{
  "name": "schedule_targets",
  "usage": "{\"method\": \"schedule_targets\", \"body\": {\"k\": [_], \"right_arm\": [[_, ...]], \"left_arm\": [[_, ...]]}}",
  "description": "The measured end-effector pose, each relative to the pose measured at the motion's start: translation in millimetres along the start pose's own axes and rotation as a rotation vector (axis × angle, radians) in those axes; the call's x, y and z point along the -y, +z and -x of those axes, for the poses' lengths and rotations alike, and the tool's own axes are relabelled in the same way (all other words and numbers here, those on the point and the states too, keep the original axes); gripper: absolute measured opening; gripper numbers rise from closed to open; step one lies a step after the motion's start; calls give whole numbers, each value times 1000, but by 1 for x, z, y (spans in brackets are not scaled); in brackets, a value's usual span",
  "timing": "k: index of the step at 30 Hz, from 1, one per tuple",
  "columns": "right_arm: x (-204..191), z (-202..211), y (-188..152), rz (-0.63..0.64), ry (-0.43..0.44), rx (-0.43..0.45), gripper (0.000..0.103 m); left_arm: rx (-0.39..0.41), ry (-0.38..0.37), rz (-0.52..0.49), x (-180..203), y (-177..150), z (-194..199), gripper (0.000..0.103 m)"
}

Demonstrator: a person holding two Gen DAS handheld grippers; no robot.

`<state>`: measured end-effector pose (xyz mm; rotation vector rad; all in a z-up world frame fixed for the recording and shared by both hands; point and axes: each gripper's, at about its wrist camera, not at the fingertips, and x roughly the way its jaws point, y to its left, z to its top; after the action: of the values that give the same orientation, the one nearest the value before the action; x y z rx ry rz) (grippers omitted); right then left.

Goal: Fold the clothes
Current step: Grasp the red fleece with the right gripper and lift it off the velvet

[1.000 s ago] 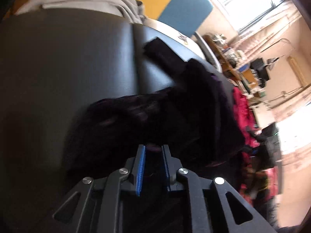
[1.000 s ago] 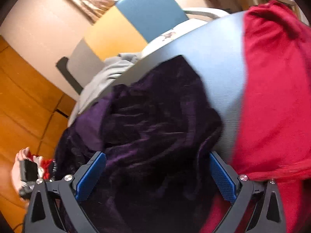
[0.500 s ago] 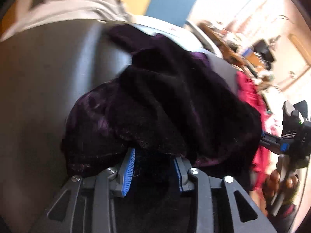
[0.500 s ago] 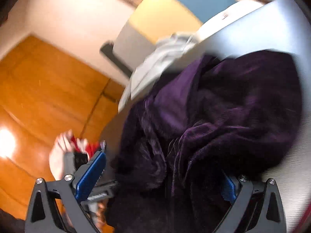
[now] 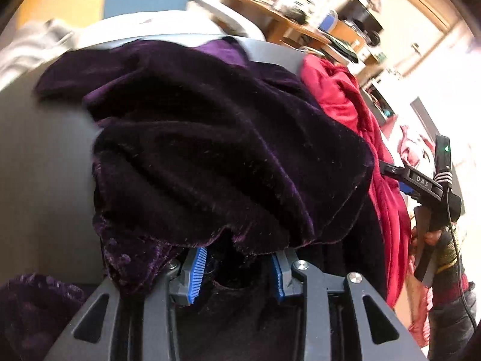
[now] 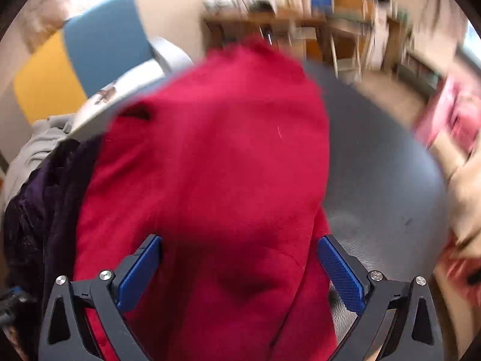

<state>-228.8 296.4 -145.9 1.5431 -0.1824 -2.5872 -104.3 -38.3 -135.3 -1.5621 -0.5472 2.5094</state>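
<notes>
A crumpled dark purple velvet garment [image 5: 216,138] lies heaped on the grey table [image 5: 39,156]. Its near hem drapes over the tips of my left gripper [image 5: 237,273], whose blue pads stand partly apart and open with cloth hanging between them. A red garment [image 6: 210,156] lies to the right of the purple one [image 6: 39,198]. My right gripper [image 6: 240,270] hovers low over the red garment, wide open, with the fabric running between its fingers. In the left wrist view the red garment [image 5: 354,102] shows past the purple heap, with the right gripper's body [image 5: 421,182] held by a hand [image 5: 427,237].
A grey garment [image 6: 33,147] lies at the table's far left edge. Behind the table stand a blue and yellow panel [image 6: 99,42] and cluttered wooden desks [image 5: 288,24]. Bare grey table [image 6: 381,180] shows right of the red garment, and pink cloth [image 6: 454,114] beyond it.
My left gripper's pads have spread from a narrow pinch on the purple garment to partly apart. My right gripper swung right, from above the purple garment to above the red one.
</notes>
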Motion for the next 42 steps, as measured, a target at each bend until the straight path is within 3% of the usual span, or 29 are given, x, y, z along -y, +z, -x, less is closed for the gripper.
{"method": "schedule_targets", "body": {"k": [2, 4, 5, 7, 9, 12, 15, 17, 19, 21, 25, 26, 27, 28, 29, 30, 33, 37, 40, 42], "right_arm": [[8, -4, 6, -29, 12, 6, 103], [12, -4, 12, -45, 15, 5, 102], [14, -4, 15, -53, 16, 5, 97], [18, -3, 21, -68, 18, 4, 67], [21, -3, 27, -84, 20, 4, 69], [27, -3, 36, -108, 24, 3, 83], [33, -2, 45, -131, 27, 3, 83], [36, -2, 51, -147, 30, 2, 85], [35, -4, 51, -149, 24, -3, 103], [25, -13, 44, -110, -35, -30, 103], [12, -20, 40, -92, -102, 7, 102], [11, -19, 40, -96, -108, 20, 97], [10, -17, 42, -98, -104, 31, 80], [11, -10, 43, -123, -83, 43, 54], [10, -3, 45, -145, -57, 55, 42], [4, 8, 50, -149, 6, 70, 13], [-15, 41, 65, -161, 196, 115, 13], [-41, 85, 85, -175, 450, 175, 14], [-62, 117, 100, -178, 636, 217, 14], [-99, 129, 95, -98, 704, 213, 14]], "left_arm": [[-15, -8, -36, 21, 21, -19, 35], [-91, -116, -9, 40, 38, -36, 35], [-117, -155, 18, 45, 44, -42, 35], [-153, -223, 68, 49, 49, -50, 35], [-159, -264, 93, 45, 46, -49, 35], [-139, -239, 24, 38, 38, -43, 31], [-122, -222, 67, 26, 28, -26, 30], [-43, -206, 28, 26, 26, -10, 30], [19, -159, -18, 25, 16, 6, 32], [63, -80, -70, 22, -2, 23, 32], [48, -56, -19, 2, -25, 18, 32], [42, -48, -9, -2, -30, 16, 32], [37, -53, -6, -1, -29, 14, 32], [32, -58, -4, 0, -27, 13, 32], [27, -63, -1, 1, -26, 11, 33], [8, -98, 4, 5, -26, 7, 33], [-81, -274, 28, 22, -24, -12, 34], [-133, -390, 39, 41, -23, -20, 33], [-99, -473, 94, 23, -31, 7, 33], [-16, -454, 119, -14, -41, 47, 34]]}}
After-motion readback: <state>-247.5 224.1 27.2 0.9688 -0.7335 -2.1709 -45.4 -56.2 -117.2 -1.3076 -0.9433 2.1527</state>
